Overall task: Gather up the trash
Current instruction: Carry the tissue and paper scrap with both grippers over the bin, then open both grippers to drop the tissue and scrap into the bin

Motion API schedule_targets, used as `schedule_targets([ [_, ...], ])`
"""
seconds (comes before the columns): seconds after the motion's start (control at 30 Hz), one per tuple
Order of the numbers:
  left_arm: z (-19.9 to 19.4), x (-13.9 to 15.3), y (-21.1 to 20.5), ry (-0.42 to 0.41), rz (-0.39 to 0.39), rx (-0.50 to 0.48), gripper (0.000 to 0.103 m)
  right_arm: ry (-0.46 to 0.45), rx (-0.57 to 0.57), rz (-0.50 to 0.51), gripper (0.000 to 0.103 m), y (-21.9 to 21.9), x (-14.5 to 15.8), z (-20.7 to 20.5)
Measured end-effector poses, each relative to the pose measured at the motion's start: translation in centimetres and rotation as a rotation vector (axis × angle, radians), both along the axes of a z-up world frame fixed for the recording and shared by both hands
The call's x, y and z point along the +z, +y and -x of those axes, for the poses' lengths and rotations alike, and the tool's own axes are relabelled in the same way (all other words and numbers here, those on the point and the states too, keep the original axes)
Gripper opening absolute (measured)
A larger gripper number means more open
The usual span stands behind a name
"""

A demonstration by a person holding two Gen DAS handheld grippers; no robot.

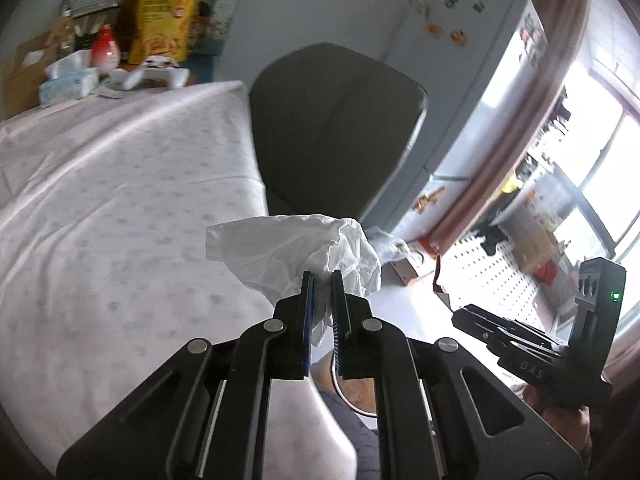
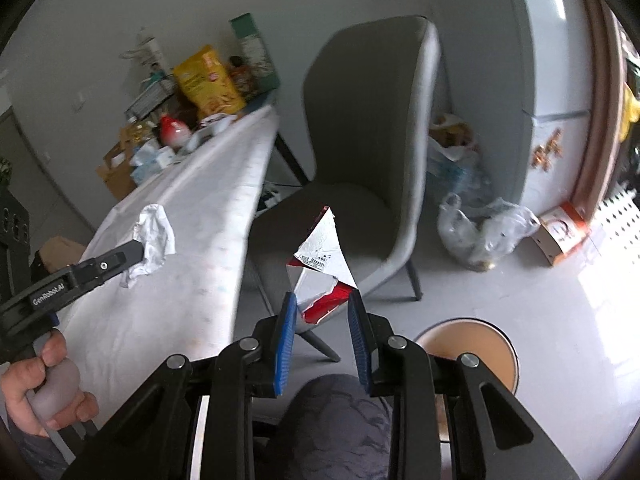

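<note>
Both claws loaded. My left gripper (image 1: 320, 276) is clenched on a crumpled white tissue (image 1: 296, 252), which hangs out past the fingertips over the near right edge of the table (image 1: 120, 200). My right gripper (image 2: 322, 300) pinches a torn red-and-white carton (image 2: 320, 264) by its lower end; the pointed top stands free above the pads.

Risks, my judgement: the tissue is held by a small bunch only, so a quick swing could pull it loose. The carton is gripped on torn, crushed card, so it may pivot or slide out.

Room, near to far: my knee (image 2: 336, 420) sits under the right gripper, with a round tan-topped thing (image 2: 472, 344), perhaps a bin, just right of it. Beyond are the table edge to the left, a grey chair (image 2: 372, 160) close beside it and clear plastic bags (image 2: 480, 232) on the floor to the right. A cluttered far table end (image 1: 120, 52) lies well away.
</note>
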State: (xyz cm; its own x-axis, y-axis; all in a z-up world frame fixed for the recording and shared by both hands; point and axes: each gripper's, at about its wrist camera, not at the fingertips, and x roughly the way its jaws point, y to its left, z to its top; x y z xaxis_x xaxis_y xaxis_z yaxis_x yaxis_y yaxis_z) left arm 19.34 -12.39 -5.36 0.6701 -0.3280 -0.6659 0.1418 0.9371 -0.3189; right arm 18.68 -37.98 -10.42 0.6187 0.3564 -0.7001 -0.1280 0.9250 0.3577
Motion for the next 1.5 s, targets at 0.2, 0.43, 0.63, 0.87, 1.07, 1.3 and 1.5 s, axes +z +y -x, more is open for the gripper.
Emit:
schedule_targets([
  [0.2,-1.2,-1.3,-3.7,0.035,-0.021,-0.063,0.009,0.038,-0.071,-0.018,0.027,-3.6,-2.4,0.1],
  [0.43,-2.6,-3.0,-6.5,0.077,-0.049,-0.109,0.009,0.087,-0.137,-0.038,0.027,-7.0,-5.4,-0.1],
  [0.63,-3.6,-4.1,-8.4,0.107,-0.078,-0.134,0.009,0.121,-0.171,-0.049,0.027,-8.8,-7.7,-0.7],
  [0.87,-4.3,-5.1,-10.4,0.135,-0.103,-0.168,0.009,0.156,-0.22,-0.091,0.058,-10.9,-9.7,-0.5],
  [1.07,-4.6,-6.0,-12.6,0.158,-0.123,-0.208,0.009,0.165,-0.268,-0.091,0.07,-13.0,-10.8,0.3],
  [1.3,-4.8,-6.9,-16.2,0.182,-0.148,-0.277,0.009,0.165,-0.32,-0.102,0.07,-15.9,-11.5,1.3],
  [1.5,-5.0,-7.9,-19.1,0.209,-0.159,-0.344,0.009,0.16,-0.378,-0.11,0.07,-18.4,-11.6,2.5],
])
